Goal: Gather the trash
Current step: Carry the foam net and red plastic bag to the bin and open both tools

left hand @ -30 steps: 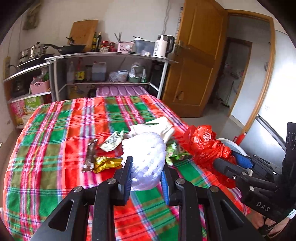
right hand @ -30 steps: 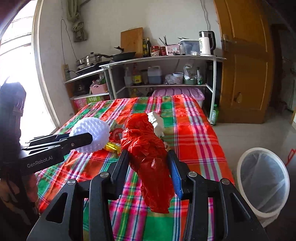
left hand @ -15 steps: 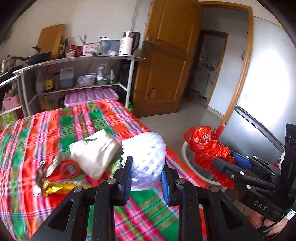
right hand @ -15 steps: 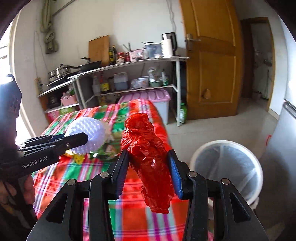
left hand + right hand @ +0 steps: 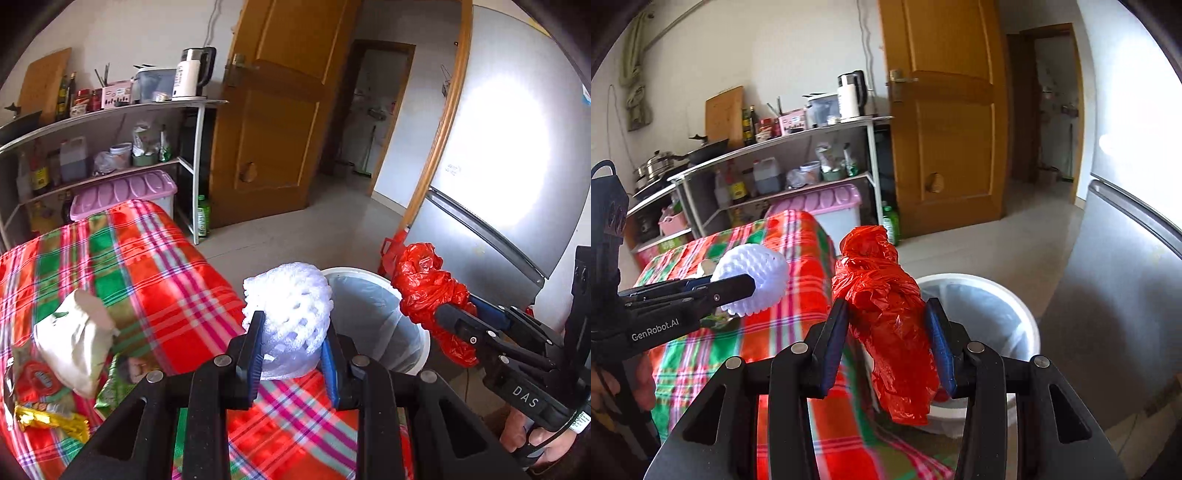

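The left gripper (image 5: 291,343) clamps a white foam mesh fruit sleeve (image 5: 291,314) above the plaid-clothed table's (image 5: 147,273) edge. The right gripper (image 5: 886,332) grips a crumpled red plastic bag (image 5: 886,314), beside the white lined trash bin (image 5: 990,314) on the floor.

White foam net (image 5: 291,306), latticed with small holes, at lower centre of the left view. Crumpled red plastic bag (image 5: 886,306), glossy, at centre of the right view. White bin (image 5: 1027,317) with pale translucent liner at lower right. Red, green and pink plaid tablecloth (image 5: 147,266) at left. Gold wrapper (image 5: 51,419) at lower left. Lilac storage lid (image 5: 122,192) behind.
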Tool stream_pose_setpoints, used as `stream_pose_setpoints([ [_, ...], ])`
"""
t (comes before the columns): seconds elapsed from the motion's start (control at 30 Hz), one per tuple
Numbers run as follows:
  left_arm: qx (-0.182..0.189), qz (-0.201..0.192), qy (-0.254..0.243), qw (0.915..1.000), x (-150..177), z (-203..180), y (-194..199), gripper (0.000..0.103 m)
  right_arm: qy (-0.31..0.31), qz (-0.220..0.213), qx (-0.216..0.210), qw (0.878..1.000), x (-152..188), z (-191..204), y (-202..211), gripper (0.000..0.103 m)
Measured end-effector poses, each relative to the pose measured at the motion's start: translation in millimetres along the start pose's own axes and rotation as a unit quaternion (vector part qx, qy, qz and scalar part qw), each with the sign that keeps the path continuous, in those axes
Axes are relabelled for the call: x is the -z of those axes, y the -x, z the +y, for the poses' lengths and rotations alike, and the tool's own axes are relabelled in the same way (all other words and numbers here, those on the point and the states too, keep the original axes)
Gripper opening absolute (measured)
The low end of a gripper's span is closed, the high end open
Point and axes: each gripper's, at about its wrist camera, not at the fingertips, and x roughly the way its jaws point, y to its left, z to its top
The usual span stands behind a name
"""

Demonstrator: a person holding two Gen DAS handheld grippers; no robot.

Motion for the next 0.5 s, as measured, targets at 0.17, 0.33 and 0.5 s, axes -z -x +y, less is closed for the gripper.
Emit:
stream_pose_setpoints([
  [0.17,0.006,0.018,-0.017,0.9997,-7.0,-22.0,-30.5,0.028,-0.012,0.011,0.031,0.999,2.1,-28.0,-9.1,0.044],
  [0.33,0.012,0.044,-0.023,0.9987,-7.9,-36.9,-65.0,0.028,-0.029,0.028,0.055,0.998,6.9,-58.8,-23.2,0.044],
  [0.5,0.02,0.063,-0.032,0.9973,-8.2,-52.4,-92.4,0.028,-0.03,0.048,0.069,0.996,11.7,-78.4,-39.2,0.044],
])
